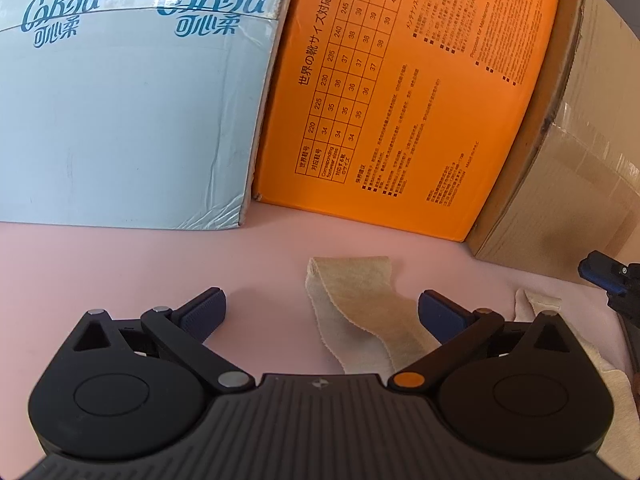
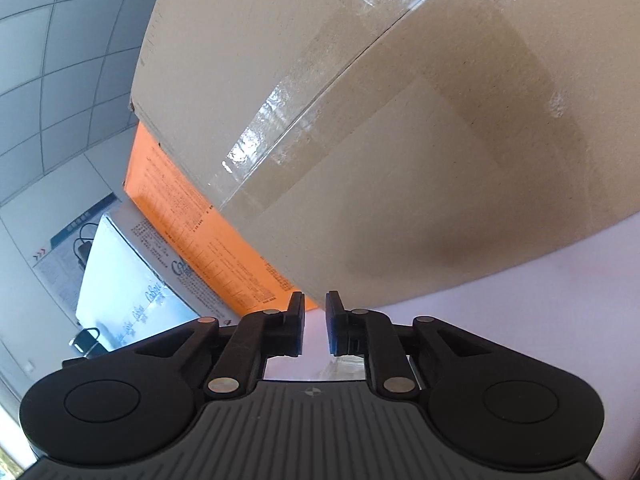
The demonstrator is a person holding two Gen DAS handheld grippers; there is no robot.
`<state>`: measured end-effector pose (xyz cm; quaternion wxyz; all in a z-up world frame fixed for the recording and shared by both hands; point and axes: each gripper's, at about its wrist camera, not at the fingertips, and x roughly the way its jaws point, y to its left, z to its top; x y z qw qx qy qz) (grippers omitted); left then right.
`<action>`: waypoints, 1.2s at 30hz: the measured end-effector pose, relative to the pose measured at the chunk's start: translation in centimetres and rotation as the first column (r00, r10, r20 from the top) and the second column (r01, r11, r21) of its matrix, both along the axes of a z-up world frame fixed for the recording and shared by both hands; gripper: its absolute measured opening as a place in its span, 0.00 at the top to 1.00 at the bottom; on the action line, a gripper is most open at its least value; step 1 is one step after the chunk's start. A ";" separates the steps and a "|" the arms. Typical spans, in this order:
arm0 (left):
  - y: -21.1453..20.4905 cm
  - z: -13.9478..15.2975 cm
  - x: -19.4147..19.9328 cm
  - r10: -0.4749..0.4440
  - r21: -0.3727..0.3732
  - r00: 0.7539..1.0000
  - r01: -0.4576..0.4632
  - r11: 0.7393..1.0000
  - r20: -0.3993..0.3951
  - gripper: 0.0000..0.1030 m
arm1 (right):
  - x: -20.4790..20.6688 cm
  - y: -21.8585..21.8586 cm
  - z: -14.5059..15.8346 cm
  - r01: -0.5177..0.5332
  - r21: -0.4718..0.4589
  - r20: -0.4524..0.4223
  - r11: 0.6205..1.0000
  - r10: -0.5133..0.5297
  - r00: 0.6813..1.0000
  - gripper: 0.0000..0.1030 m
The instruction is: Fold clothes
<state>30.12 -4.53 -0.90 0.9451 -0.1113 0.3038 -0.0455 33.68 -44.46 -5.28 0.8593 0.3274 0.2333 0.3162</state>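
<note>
A beige knitted garment (image 1: 360, 312) lies on the pink table (image 1: 120, 272); a strip of it runs from below my left gripper toward the boxes, and more cloth (image 1: 580, 356) lies at the right edge. My left gripper (image 1: 322, 312) is open wide, low over the strip, with its right finger (image 1: 440, 316) over the cloth. My right gripper (image 2: 314, 328) has its jaws nearly together with a narrow empty gap, holding nothing; it is tilted and points at a brown box. Its tip (image 1: 608, 276) shows at the right edge of the left wrist view.
Three boxes stand along the back of the table: a pale blue one (image 1: 120, 120) on the left, an orange shoe box (image 1: 400, 100) in the middle, a taped brown cardboard box (image 2: 400, 140) on the right, very close to my right gripper.
</note>
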 end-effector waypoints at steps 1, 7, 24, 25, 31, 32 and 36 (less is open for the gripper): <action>0.0 0.0 0.0 0.000 -0.001 1.000 0.000 1.000 0.000 0.00 | 0.0 0.2 0.1 -0.005 -0.022 -0.009 1.000 0.005 1.000 0.64; 0.0 0.1 0.1 0.000 0.001 1.000 0.000 1.000 -0.001 0.00 | -0.2 2.6 1.0 -0.052 -0.245 -0.040 0.968 0.044 0.998 0.35; -1.0 0.5 0.5 0.101 0.116 0.995 -0.098 0.988 -0.018 0.00 | -3.0 9.1 1.4 0.188 -0.809 0.250 0.557 0.036 0.967 0.92; -1.0 0.5 0.6 0.101 0.116 0.995 -0.098 0.988 -0.020 0.00 | -3.1 9.2 1.3 0.234 -0.832 0.281 0.503 0.018 0.960 0.92; -1.4 0.5 0.6 0.118 0.142 0.993 -0.113 0.983 -0.025 0.00 | -2.7 6.6 1.8 0.302 -0.801 0.296 0.518 -0.096 0.950 0.75; -1.4 0.5 0.6 0.119 0.143 0.992 -0.115 0.983 -0.026 0.00 | -2.7 6.3 1.9 0.306 -0.791 0.300 0.530 -0.101 0.949 0.66; -1.4 0.6 0.6 0.123 0.146 0.992 -0.118 0.982 -0.028 0.00 | -2.8 6.1 2.1 0.303 -0.783 0.302 0.543 -0.093 0.949 0.57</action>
